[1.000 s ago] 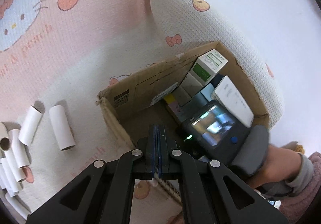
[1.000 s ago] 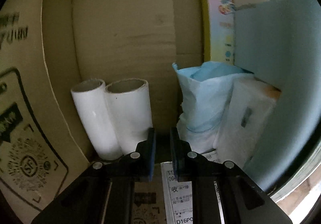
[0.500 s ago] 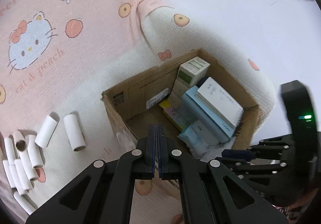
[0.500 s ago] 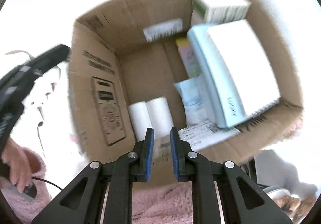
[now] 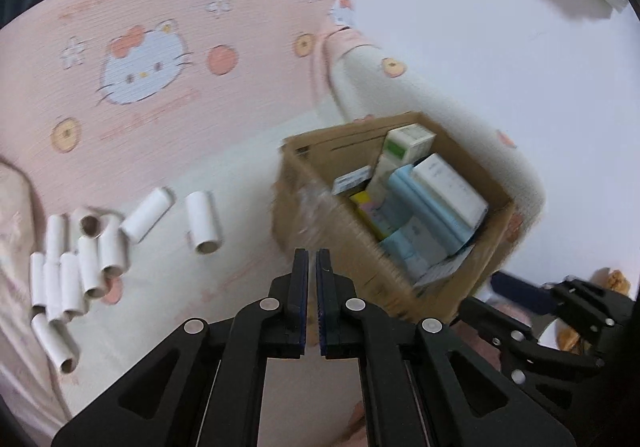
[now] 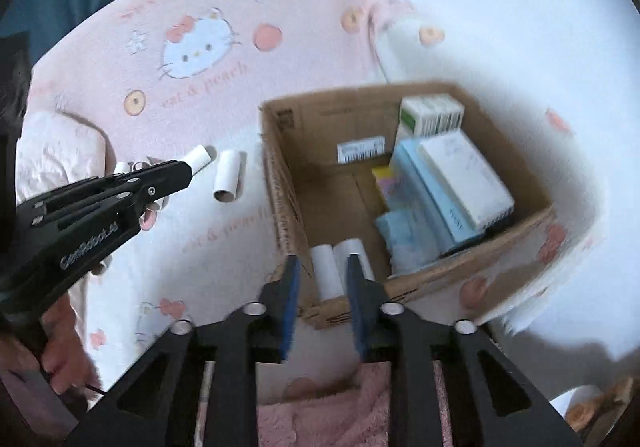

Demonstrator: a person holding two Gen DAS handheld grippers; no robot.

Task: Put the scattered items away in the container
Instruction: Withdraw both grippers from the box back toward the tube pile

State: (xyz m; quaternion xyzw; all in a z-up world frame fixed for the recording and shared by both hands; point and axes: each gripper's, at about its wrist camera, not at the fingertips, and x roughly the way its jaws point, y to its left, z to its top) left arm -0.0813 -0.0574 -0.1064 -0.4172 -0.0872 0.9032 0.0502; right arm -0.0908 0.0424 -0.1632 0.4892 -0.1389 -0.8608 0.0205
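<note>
A brown cardboard box [image 5: 304,203] [image 6: 288,207] stands on a pink and white Hello Kitty blanket. Two white cardboard tubes [image 6: 340,267] lie in its near corner beside boxes and booklets. Several more white tubes [image 5: 80,255] lie scattered on the blanket left of the box; the nearest one [image 5: 204,223] [image 6: 228,181] is a short way from the box wall. My left gripper [image 5: 312,267] is nearly shut and empty, held above the blanket between tubes and box. It shows in the right wrist view [image 6: 176,175]. My right gripper [image 6: 320,271] is open and empty, above the box's near edge.
The box holds a green and white carton [image 6: 432,115], a white booklet [image 6: 464,175], blue packets [image 6: 400,231] and a yellow and pink booklet [image 6: 384,183]. A rolled blanket edge [image 5: 420,95] runs behind the box. Pink fleece [image 6: 320,419] lies below.
My right gripper has pulled up out of the box and opened wider, leaving two tubes inside. My left gripper has risen, swung left toward the scattered tubes and parted slightly.
</note>
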